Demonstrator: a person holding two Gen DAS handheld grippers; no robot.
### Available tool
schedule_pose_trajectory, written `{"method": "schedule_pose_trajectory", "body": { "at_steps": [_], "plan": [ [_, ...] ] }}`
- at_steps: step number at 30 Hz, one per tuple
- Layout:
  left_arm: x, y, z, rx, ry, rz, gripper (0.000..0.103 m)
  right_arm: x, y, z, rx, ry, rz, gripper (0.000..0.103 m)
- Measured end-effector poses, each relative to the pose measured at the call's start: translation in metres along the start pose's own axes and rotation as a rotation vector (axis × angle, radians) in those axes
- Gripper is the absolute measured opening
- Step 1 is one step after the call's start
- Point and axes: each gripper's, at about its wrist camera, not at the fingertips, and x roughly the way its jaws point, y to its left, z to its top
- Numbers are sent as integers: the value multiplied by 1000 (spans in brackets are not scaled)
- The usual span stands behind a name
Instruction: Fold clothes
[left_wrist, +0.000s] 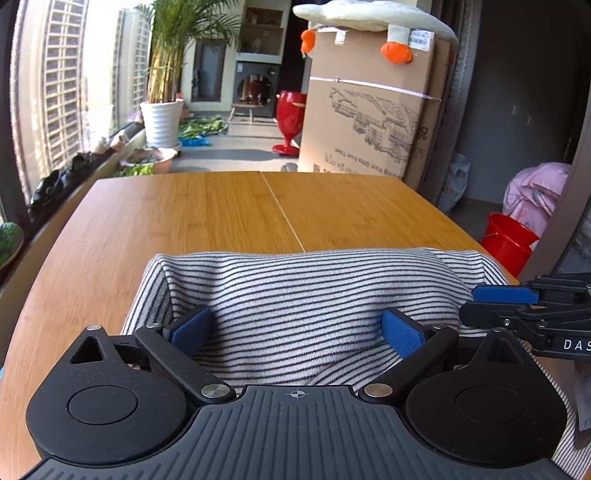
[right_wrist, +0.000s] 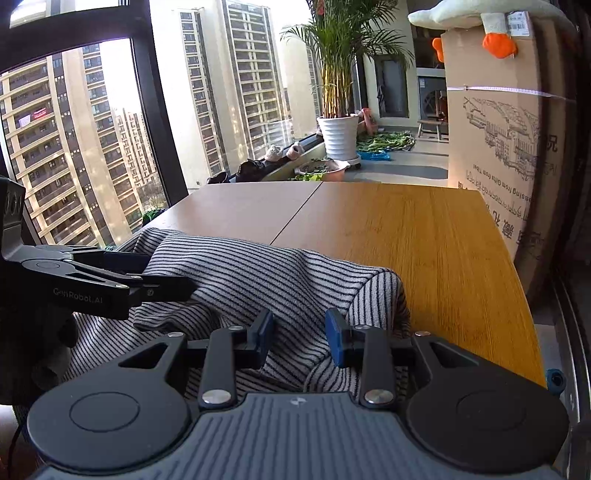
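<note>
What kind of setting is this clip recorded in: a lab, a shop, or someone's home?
Most likely a home: a high-rise flat's sunroom or enclosed balcony. A potted palm stands by a large window facing tower blocks, shoes sit on the sill, and the striped garment lies on a wooden table.

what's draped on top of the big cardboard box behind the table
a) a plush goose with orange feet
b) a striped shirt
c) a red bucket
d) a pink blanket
a, a white plush goose lies across the top of the cardboard box, its orange feet hanging over the edge; the striped garment is on the wooden table instead.
</note>
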Motion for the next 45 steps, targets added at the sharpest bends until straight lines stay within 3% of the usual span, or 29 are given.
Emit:
{"method": "schedule_pose_trajectory", "body": {
  "at_steps": [10, 13, 17, 20, 22, 24, 26, 28, 33, 36, 39, 41, 43, 45],
  "plan": [
    [36, -6, 22, 34, -8, 67, 103, 38, -11, 22, -76, -22, -40, 32],
    [40, -3, 23, 8, -41, 55, 103, 41, -14, 23, -60, -31, -30, 35],
    [38, 13, 22, -80, -93, -36, 103, 45, -25, 26, -15, -41, 7, 42],
    [32, 30, 21, -112, -64, -117, 103, 47, -20, 32, -72, -17, -2, 42],
    [28, 37, 20, -73, -28, -146, 103, 40, -14, 44, -130, -9, 13, 42],
    [27, 39, 19, -31, -4, -139, 103, 34, -6, 62, -181, -39, 49, 50],
    [28, 35, 17, 5, 2, -113, 103, 43, 3, 80, -226, -59, 107, 91],
    [25, 29, 16, 27, 0, -97, 103, 64, 13, 96, -268, -32, 182, 97],
    [-25, 41, 12, -43, -40, -239, 103, 136, 27, 103, -237, 181, 289, 96],
    [-55, 57, 12, -62, -97, -238, 103, 153, 35, 90, -238, 245, 319, 95],
    [-65, 82, 19, -173, -134, -220, 103, 136, 42, 91, -250, 193, 339, 62],
    [-64, 100, 22, -269, -141, -194, 103, 114, 55, 88, -344, 130, 305, 40],
    [-62, 113, 23, -351, -139, -172, 103, 88, 68, 81, -462, 52, 280, 34],
    [-59, 119, 22, -400, -126, -157, 103, 55, 86, 58, -665, -67, 236, 33]
  ]
}}
